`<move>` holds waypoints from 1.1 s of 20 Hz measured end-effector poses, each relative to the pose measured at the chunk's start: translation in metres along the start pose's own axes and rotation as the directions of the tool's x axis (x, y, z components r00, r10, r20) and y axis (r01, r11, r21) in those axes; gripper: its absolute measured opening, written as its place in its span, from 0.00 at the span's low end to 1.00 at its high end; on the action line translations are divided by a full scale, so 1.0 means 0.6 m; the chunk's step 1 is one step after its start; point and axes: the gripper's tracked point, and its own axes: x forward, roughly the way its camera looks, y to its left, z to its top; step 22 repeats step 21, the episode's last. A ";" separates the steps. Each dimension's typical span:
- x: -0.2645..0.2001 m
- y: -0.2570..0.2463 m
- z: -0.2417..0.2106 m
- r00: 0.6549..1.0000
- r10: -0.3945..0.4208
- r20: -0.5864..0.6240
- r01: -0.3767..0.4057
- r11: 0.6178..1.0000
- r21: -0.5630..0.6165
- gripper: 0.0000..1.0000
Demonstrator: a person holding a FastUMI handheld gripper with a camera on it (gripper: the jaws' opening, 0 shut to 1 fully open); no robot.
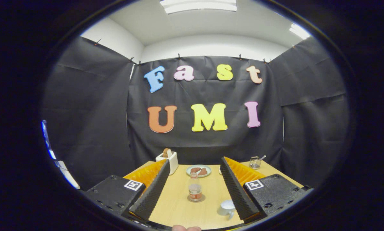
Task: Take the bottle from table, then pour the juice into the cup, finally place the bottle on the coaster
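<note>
Risk, as I judge it, is toppling the small clear plastic bottle (195, 188) of orange juice — it stands on the wooden table (179, 205) between my gripper's (194, 166) wide-open jaws, the white cup (227, 207) beside the right finger — if I close off-centre.

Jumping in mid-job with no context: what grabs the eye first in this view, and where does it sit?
The small bottle stands upright on the wooden table, centred between the open tool's fingers, which touch nothing. A white cup sits close by the right finger, nearer than the bottle. Beyond the bottle lies a plate of food, with a white toaster off to its left.
</note>
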 end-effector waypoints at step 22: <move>-0.053 -0.035 0.029 0.999 0.036 0.032 -0.038 0.998 0.045 0.99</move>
